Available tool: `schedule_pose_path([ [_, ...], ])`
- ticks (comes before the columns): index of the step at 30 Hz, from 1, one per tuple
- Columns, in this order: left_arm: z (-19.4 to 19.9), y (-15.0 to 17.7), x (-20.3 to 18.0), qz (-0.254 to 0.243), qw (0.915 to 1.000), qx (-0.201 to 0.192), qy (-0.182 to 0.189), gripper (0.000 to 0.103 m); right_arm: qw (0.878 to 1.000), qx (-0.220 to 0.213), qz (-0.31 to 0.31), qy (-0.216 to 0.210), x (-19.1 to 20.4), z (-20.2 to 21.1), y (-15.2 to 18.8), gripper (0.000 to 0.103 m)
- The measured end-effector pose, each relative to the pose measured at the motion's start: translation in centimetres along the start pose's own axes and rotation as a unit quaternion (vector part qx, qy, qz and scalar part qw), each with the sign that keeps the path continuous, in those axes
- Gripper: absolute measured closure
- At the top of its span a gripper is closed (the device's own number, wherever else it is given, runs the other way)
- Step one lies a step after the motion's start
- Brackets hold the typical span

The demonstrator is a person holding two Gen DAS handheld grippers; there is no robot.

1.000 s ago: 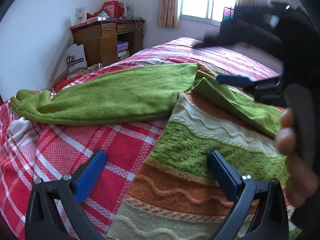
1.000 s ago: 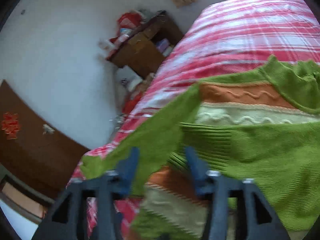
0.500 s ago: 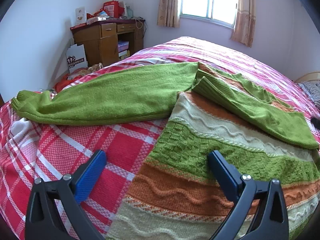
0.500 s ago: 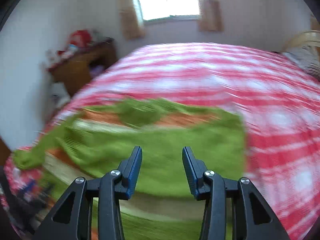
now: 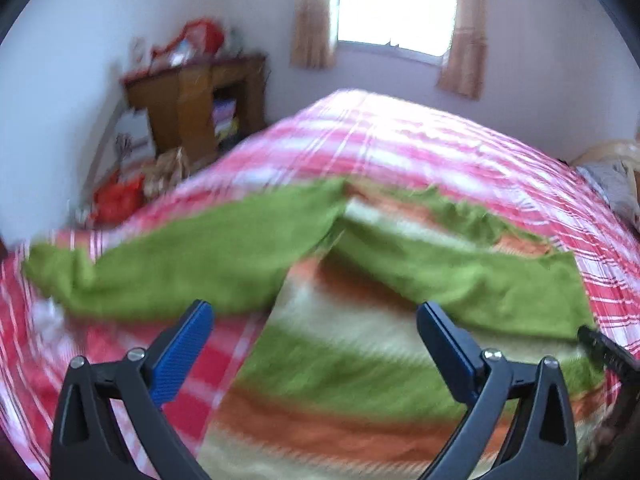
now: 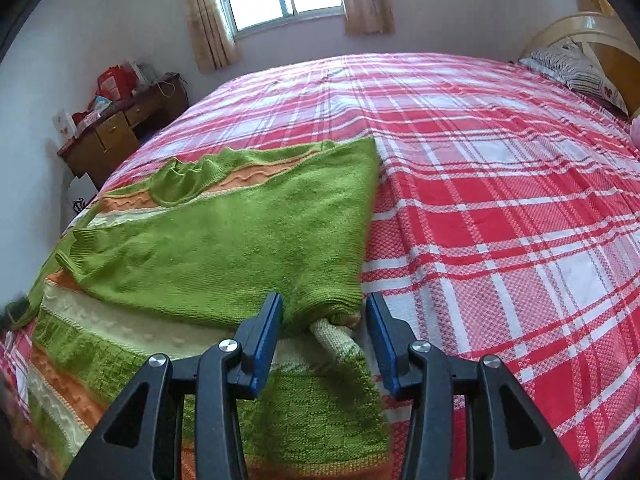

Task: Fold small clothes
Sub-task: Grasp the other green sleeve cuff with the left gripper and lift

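Right gripper [image 6: 323, 326]: jaws part open, folded edge of sweater between them; grip cannot be confirmed.
Left gripper [image 5: 312, 338]: held wide open, empty.
Sweater [image 6: 224, 240]: spread on bed [image 6: 500, 184], one sleeve folded across.
Desk [image 6: 116, 136]: seen beyond, by wall.

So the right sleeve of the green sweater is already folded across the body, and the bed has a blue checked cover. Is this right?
Not quite: the bed cover is red and white checked, not blue, as the right wrist view shows. The sleeve is indeed folded across the sweater.
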State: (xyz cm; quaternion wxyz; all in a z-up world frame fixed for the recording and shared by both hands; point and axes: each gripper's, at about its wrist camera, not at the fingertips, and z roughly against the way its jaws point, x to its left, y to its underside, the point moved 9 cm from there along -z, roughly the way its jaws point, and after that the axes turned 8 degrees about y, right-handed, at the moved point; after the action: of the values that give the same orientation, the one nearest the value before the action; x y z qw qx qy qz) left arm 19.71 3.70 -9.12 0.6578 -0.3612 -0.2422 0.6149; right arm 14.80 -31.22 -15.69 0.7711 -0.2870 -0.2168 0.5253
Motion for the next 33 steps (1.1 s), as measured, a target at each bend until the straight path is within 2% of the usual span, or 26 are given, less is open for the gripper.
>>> schedule_pose_path([
  [4, -4.1, -2.3, -0.9, -0.026, 0.9979, 0.012, -0.058, 0.000, 1.000, -0.024, -0.007, 0.002, -0.4, 0.8, -0.2, 0.058],
  [8, -8.3, -0.2, 1.6, -0.006, 0.9894, 0.075, -0.124, 0.003, 1.000, -0.027, -0.014, 0.000, -0.7, 0.9, -0.5, 0.058],
  [10, -9.1, 0.8, 2.4, 0.002, 0.9872, 0.088, -0.133, 0.002, 1.000, -0.021, -0.019, -0.001, -0.9, 0.6, -0.4, 0.058],
  [12, -8.6, 0.9, 2.8, 0.013, 0.9881, 0.077, -0.133, 0.000, 1.000, -0.017, -0.022, -0.004, -0.9, 0.4, -0.3, 0.058],
  [15, -8.0, 0.7, 3.1, 0.001, 0.9878, 0.078, -0.135, 0.000, 1.000, -0.011, -0.026, -0.007, -1.0, 0.1, -0.2, 0.058],
  [17, -6.3, 0.0, 3.8, -0.001, 0.9886, 0.060, -0.138, 0.000, 0.999, -0.013, -0.030, -0.009, -1.1, 0.2, -0.2, 0.058],
  [19, -4.0, -0.8, 5.5, 0.023, 0.9900, 0.035, -0.135, 0.000, 0.999, -0.015, -0.033, -0.010, -1.2, 0.3, -0.3, 0.058],
  [21, -1.0, -1.2, 9.4, 0.078, 0.9870, 0.009, -0.140, 0.000, 0.999, -0.014, -0.036, -0.011, -1.3, 0.2, -0.3, 0.058],
  [23, 1.5, -1.0, 13.8, 0.140, 0.9764, -0.014, -0.164, 0.000, 0.999, -0.014, -0.037, -0.012, -1.3, 0.2, -0.2, 0.058],
  [24, 2.8, -0.9, 16.3, 0.169, 0.9684, -0.028, -0.181, 0.000, 0.999, -0.014, -0.037, -0.012, -1.3, 0.2, -0.3, 0.058],
  [25, 4.6, -0.6, 19.8, 0.207, 0.9537, -0.047, -0.213, 0.000, 0.999, -0.014, -0.036, -0.012, -1.3, 0.2, -0.3, 0.058],
  [26, 5.8, -0.2, 22.1, 0.230, 0.9426, -0.060, -0.235, 0.000, 0.999, -0.014, -0.036, -0.012, -1.3, 0.2, -0.3, 0.058],
  [28, 7.4, 0.7, 27.4, 0.283, 0.9166, -0.070, -0.274, 0.002, 0.999, -0.013, -0.035, -0.010, -1.4, 0.2, -0.3, 0.058],
  [30, 7.1, 1.4, 30.7, 0.319, 0.9033, -0.058, -0.280, 0.020, 0.999, -0.013, -0.034, -0.009, -1.4, 0.1, -0.2, 0.058],
  [32, 6.4, 2.4, 34.0, 0.356, 0.8903, -0.038, -0.281, 0.027, 0.999, -0.012, -0.034, -0.009, -1.4, 0.1, -0.2, 0.058],
  [33, 6.1, 2.8, 34.7, 0.366, 0.8873, -0.032, -0.279, 0.031, 0.999, -0.012, -0.035, -0.008, -1.4, 0.1, -0.2, 0.058],
])
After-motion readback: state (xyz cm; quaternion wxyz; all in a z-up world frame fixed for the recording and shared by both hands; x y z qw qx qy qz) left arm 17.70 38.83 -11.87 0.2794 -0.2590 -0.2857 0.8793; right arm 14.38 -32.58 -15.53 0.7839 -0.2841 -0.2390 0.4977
